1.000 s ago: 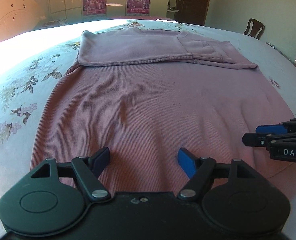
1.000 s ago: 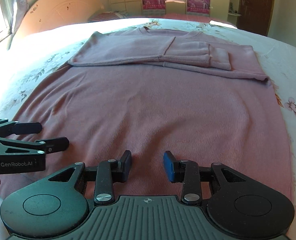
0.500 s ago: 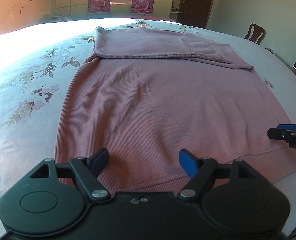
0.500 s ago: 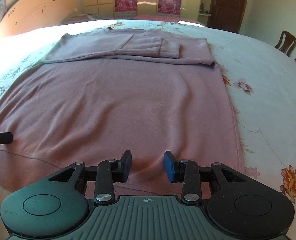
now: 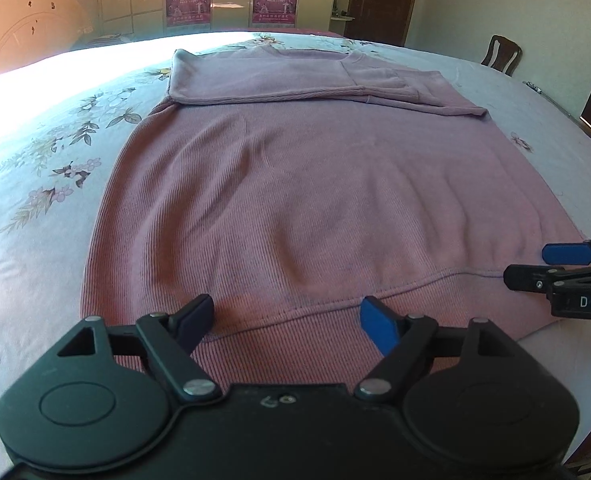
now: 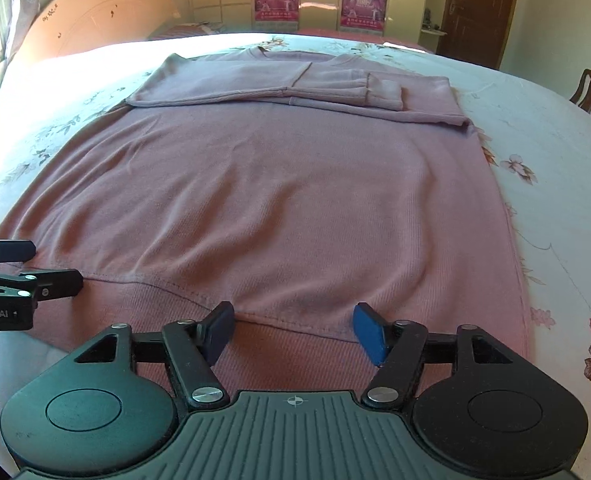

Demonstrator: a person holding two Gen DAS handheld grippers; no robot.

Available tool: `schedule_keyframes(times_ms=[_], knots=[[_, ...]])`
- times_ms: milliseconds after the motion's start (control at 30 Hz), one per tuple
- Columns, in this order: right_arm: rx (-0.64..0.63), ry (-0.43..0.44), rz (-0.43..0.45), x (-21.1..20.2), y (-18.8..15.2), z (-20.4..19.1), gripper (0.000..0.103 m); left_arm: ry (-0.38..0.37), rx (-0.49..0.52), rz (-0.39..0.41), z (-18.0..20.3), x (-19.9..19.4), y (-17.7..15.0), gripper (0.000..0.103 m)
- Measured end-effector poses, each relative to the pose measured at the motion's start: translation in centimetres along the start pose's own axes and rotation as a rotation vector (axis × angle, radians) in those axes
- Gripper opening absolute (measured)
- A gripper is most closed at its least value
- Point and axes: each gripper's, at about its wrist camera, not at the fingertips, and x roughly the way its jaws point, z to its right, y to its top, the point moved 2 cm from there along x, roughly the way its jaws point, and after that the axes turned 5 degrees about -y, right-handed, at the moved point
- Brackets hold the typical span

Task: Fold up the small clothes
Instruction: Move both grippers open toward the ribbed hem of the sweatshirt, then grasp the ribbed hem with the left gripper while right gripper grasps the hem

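A pink ribbed sweater (image 5: 315,184) (image 6: 263,192) lies flat on the bed, its sleeves folded across the chest at the far end. Its ribbed hem (image 5: 295,344) (image 6: 295,344) lies nearest me. My left gripper (image 5: 289,318) hovers over the hem toward the sweater's left side, jaws wide and still opening, hem cloth below them, not pinched. My right gripper (image 6: 293,330) hovers over the hem toward the right side, its jaws opening, also above the cloth without gripping it. Each gripper shows at the edge of the other's view: right gripper (image 5: 535,266), left gripper (image 6: 53,266).
The bed has a pale floral sheet (image 5: 47,168) (image 6: 555,184) around the sweater. A curved wooden headboard (image 6: 95,16) stands at the far left, wardrobes with posters (image 6: 315,0) behind, a dark door (image 6: 483,8) and a wooden chair (image 5: 501,54) at the right.
Both grippers have drawn back from mid-sweater to its near hem. The right gripper's jaws have spread clearly wider; the left's look about as wide as before.
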Motion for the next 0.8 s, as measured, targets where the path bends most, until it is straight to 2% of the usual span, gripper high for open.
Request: schedule_keyframes(times_ms=[333,433,533,667,800], knots=[[0.086,-0.069,-0.015,-1.1,-1.5,3.7,0.065,0.010,-0.018,0.005,-1.1,-1.2,-0.4,0.080],[0.122,-0.092,-0.013,-1.7,-1.9,5.0,0.065,0.033,-0.039,0.024,-2.0,-2.3,-0.6,0.082],[0.150,-0.121,-0.001,-2.4,-2.3,6.3,0.065,0.068,-0.073,0.051,-3.7,-3.5,-1.1,0.086],[0.181,-0.157,-0.001,-2.9,-2.7,8.0,0.065,0.110,-0.134,0.041,-6.3,-4.3,-1.7,0.085],[0.211,-0.200,-0.004,-3.3,-3.1,9.7,0.065,0.074,-0.252,0.011,-8.9,-4.2,-2.5,0.078]])
